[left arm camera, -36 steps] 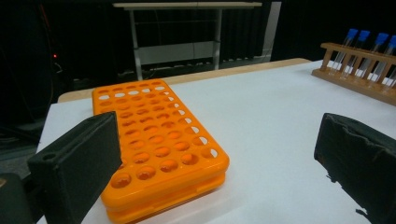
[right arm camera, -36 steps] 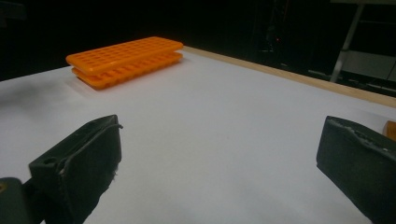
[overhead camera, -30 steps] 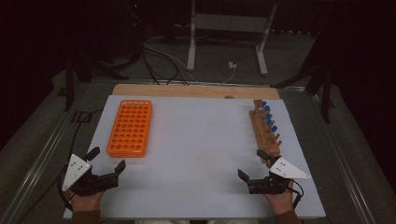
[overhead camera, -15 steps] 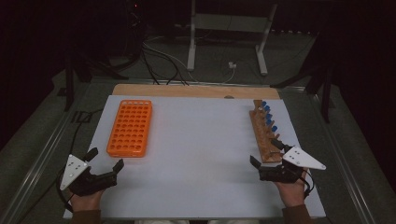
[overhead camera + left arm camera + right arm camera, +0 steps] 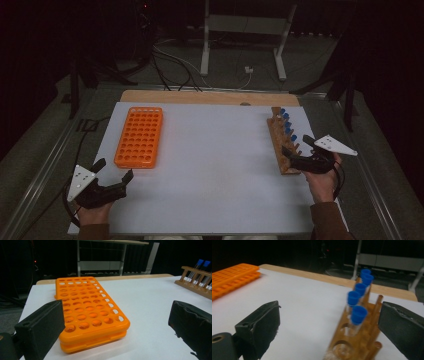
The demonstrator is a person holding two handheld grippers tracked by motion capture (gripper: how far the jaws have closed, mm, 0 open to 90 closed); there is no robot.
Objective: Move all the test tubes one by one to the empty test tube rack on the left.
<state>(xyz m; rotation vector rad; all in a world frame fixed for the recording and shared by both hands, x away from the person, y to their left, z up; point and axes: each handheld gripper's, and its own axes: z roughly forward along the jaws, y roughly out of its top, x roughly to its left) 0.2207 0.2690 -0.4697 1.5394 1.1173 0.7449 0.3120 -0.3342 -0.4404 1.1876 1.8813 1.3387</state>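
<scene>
On white table (image 5: 210, 165): orange rack (image 5: 139, 136) flat at left, wooden rack (image 5: 282, 145) at right edge carrying blue-capped tubes (image 5: 357, 315). Right gripper (image 5: 302, 154) at near end of wooden rack, jaws wide but just closing slightly, nothing between them; left gripper (image 5: 114, 176) idle by orange rack, jaws apart. Best centred on nearest tube just under cap, closed gently, lifted straight up to avoid tipping neighbours.

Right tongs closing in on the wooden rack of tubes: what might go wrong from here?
The right tongs, open and just closing slightly with nothing between them, sit at the rack's near end; a bump might shove or tip it. The tubes stand close together, so the jaws may catch two caps.
</scene>
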